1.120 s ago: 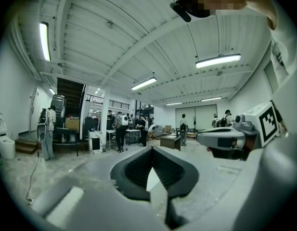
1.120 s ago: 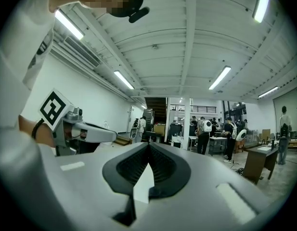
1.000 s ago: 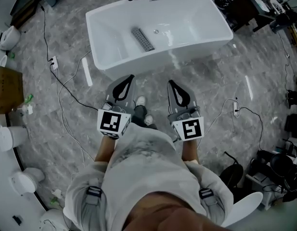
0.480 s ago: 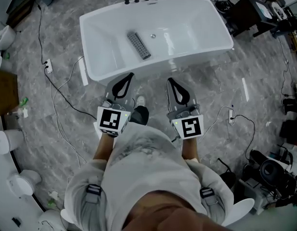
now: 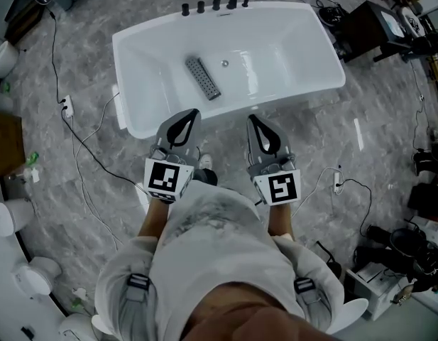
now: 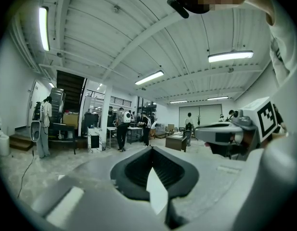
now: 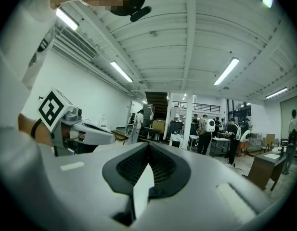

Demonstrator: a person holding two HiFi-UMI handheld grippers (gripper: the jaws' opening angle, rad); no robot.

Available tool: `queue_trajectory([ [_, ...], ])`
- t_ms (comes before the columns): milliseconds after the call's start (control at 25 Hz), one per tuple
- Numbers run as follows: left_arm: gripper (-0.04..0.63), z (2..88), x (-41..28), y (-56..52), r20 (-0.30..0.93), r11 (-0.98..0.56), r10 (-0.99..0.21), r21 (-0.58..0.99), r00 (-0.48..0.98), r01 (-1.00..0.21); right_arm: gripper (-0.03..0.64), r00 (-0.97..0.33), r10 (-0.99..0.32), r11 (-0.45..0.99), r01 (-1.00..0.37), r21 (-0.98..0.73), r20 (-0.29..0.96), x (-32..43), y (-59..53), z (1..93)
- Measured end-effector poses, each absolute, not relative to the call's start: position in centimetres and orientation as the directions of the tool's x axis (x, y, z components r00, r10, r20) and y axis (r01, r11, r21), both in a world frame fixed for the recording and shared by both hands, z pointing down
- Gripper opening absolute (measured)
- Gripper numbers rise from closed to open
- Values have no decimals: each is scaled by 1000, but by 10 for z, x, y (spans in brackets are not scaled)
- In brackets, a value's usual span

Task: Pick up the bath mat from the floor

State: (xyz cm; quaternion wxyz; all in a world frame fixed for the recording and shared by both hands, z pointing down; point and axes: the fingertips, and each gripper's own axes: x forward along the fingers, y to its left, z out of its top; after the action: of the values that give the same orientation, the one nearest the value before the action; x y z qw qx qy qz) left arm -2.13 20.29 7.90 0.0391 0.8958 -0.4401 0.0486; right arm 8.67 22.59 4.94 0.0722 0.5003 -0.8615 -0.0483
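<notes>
**Head view:** The left tool (image 5: pixel 192 115) and the right tool (image 5: pixel 253 121) are held side by side in front of the body. Both point toward the white bathtub (image 5: pixel 121 84), each with its jaws pressed together on nothing. No bath mat shows on the grey floor (image 5: pixel 389 105). The only mat-like thing is a grey ribbed strip (image 5: pixel 203 77) lying inside the tub, and I cannot tell what it is. The person's own body hides the floor underfoot, so the mat may lie there or out of frame, and reaching down blind risks a miss. Loose cables (image 5: pixel 84 148) run over the floor on both sides and could snag feet or jaws.

**Left gripper view:** The jaws meet at the tip, empty, and aim level into the hall rather than at the floor. Unless they spread before going down, they would likely just push a flat mat along.

**Right gripper view:** Here too the tips are together with nothing between them, and no mat lies ahead.
</notes>
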Motion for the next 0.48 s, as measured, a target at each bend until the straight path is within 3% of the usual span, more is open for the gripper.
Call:
queue_trajectory([
  [480, 2, 93, -16, 137, 136, -612, -780, 35, 610, -790, 2, -475, -871, 491, -854, 170, 125, 93, 162, 64],
])
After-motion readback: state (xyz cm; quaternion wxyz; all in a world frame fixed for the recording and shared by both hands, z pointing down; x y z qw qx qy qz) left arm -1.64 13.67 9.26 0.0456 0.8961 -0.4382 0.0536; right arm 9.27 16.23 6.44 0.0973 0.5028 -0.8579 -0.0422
